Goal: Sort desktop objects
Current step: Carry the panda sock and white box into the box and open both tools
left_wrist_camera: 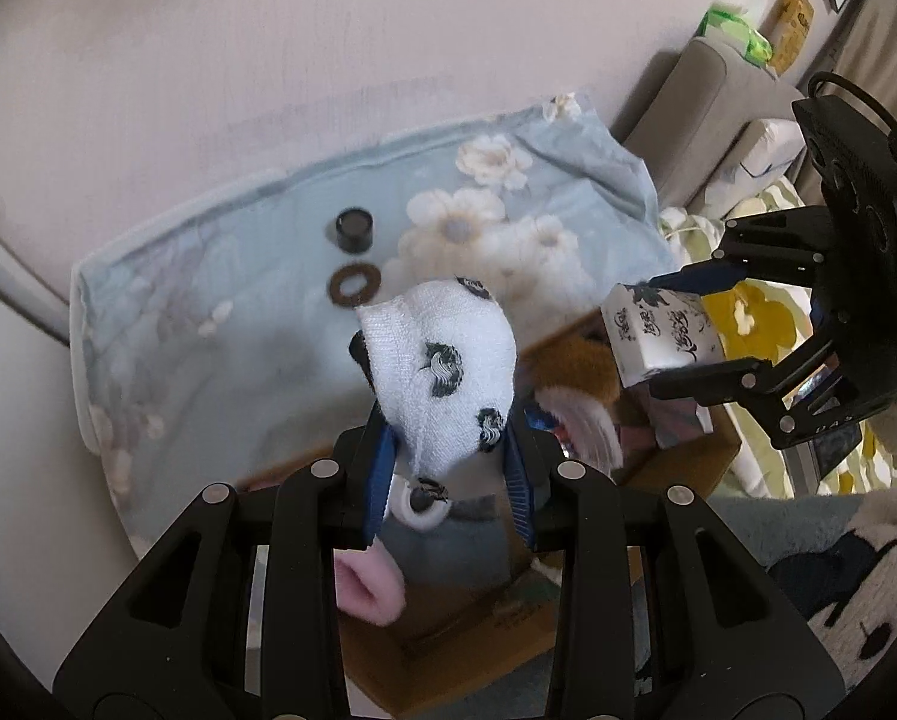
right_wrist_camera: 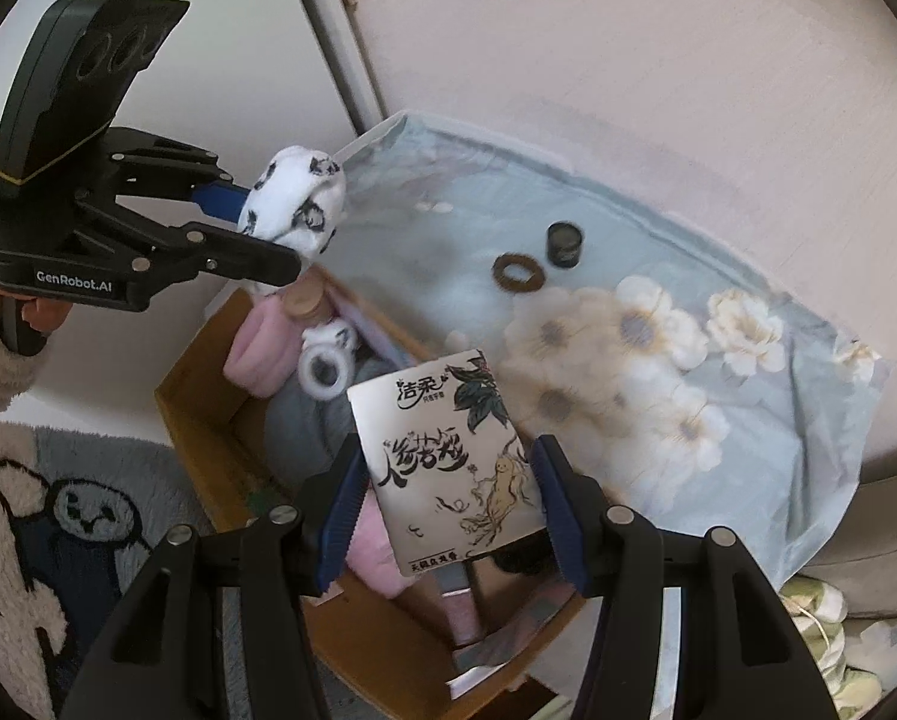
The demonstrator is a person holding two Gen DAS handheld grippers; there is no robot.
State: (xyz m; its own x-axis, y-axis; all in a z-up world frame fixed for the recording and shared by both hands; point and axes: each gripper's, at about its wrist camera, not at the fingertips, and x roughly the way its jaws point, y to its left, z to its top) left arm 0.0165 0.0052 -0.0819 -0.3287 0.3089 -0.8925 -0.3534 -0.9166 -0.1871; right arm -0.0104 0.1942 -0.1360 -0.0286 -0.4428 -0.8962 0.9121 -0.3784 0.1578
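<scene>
Below, your left claw [left_wrist_camera: 448, 480] clamped a white sock [left_wrist_camera: 442, 372] and your right claw [right_wrist_camera: 442, 510] pinched a tissue pack [right_wrist_camera: 448, 450], both above the cardboard box [right_wrist_camera: 208, 420]; farther off, a brown ring [right_wrist_camera: 517, 272] and black cap [right_wrist_camera: 565, 244] lay on the bench's floral cloth [right_wrist_camera: 748, 420].

Your left tool [right_wrist_camera: 268, 228] holds the sock [right_wrist_camera: 295, 201] above the cardboard box's [right_wrist_camera: 196, 396] far end; your right tool [right_wrist_camera: 448, 516] holds the tissue pack [right_wrist_camera: 448, 450] over its middle. Beyond the box, on the cloth-covered tabletop [right_wrist_camera: 748, 420], the ring [right_wrist_camera: 517, 271] lies just beside the small jar [right_wrist_camera: 565, 244].
</scene>
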